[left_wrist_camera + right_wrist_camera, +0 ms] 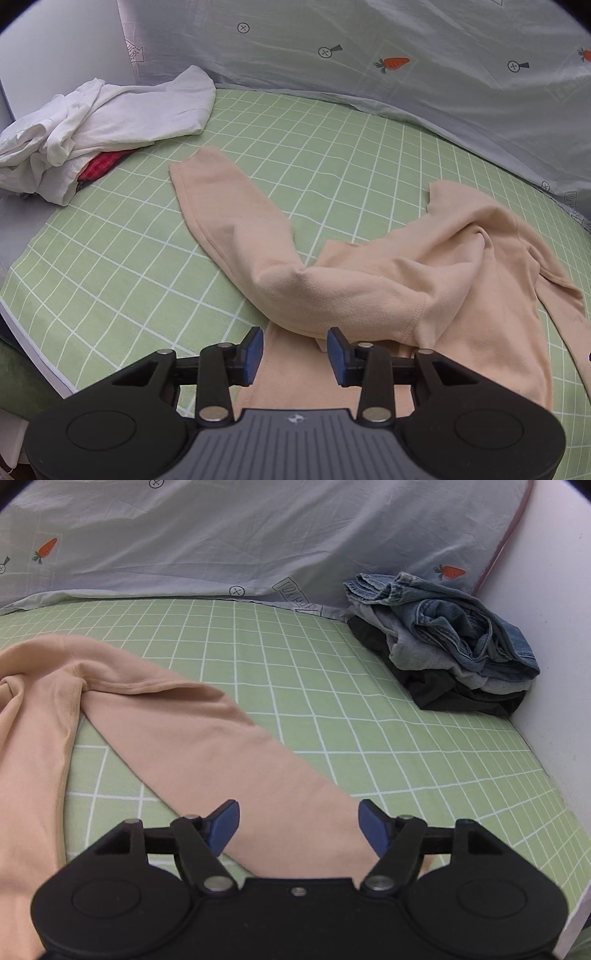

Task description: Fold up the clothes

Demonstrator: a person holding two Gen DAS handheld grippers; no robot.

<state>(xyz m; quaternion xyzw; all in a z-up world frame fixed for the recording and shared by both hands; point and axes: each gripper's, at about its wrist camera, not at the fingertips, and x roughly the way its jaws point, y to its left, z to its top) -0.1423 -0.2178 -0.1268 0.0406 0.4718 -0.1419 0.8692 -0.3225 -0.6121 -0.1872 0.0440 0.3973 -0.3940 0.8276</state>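
Observation:
A peach long-sleeved top lies rumpled on the green checked bed sheet. One sleeve is folded across its body and points to the far left. My left gripper is open over the top's lower part, holding nothing. In the right wrist view the top's other sleeve runs from the far left toward me. My right gripper is open, its blue pads on either side of that sleeve's near end, not closed on it.
A pile of white clothes with a red item under it lies at the far left. A heap of jeans and dark clothes lies at the far right by the wall. A carrot-print quilt lines the back.

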